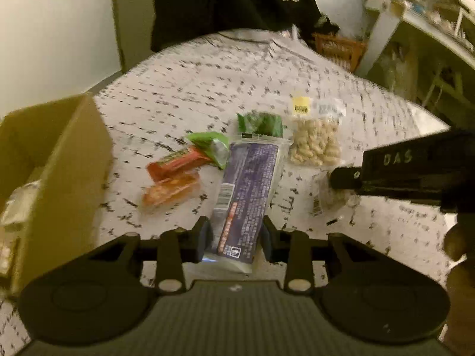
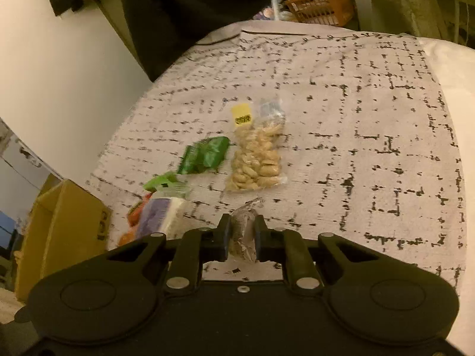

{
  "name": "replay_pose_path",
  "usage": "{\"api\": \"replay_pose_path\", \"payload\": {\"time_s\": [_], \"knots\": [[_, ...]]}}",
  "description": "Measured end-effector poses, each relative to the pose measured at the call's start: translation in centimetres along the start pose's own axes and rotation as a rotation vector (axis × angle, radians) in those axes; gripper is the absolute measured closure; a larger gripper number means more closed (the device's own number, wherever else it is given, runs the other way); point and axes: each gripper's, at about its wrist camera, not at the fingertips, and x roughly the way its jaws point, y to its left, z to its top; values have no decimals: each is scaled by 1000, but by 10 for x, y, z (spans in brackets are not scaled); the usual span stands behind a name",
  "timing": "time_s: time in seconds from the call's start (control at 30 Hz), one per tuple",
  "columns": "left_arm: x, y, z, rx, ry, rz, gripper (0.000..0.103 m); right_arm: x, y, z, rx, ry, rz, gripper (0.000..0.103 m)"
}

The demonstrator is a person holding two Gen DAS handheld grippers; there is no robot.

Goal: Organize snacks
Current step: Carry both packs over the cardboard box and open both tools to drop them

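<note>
Clamping from both sides, the left gripper (image 1: 237, 237) has its pads pressed on the near end of a long purple snack packet (image 1: 248, 190), which angles away over the patterned table (image 1: 184, 89). Beyond the packet lie two orange-red bars (image 1: 175, 178), two green wrappers (image 1: 261, 123) and a clear bag of pale nuts (image 1: 314, 144). At left stands an open cardboard box (image 1: 50, 160) with something pale inside; contents unclear. The right gripper (image 1: 346, 178) enters from the right over a small clear pouch. Right wrist view: the right gripper (image 2: 242, 238), nearly closed, pinches a small clear pouch of dark bits (image 2: 244, 234). The nut bag (image 2: 256, 160) lies just ahead, the purple packet (image 2: 160, 216) at left, the box (image 2: 62, 228) beyond it.
</note>
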Motion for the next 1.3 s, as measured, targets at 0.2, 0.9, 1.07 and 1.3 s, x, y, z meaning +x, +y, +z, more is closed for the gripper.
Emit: {"api": "replay_pose_path", "payload": {"time_s": [0.2, 0.9, 1.07, 1.3], "knots": [[-34, 6, 4, -33, -66, 1, 68, -13, 10, -2, -28, -36, 48, 88], [-130, 71, 26, -139, -210, 101, 68, -51, 87, -11, -196, -140, 240, 89], [-137, 91, 26, -155, -215, 134, 68, -60, 95, -11, -193, -191, 268, 89], [-141, 119, 20, -186, -218, 183, 68, -63, 107, -10, -206, -191, 286, 89]]}}
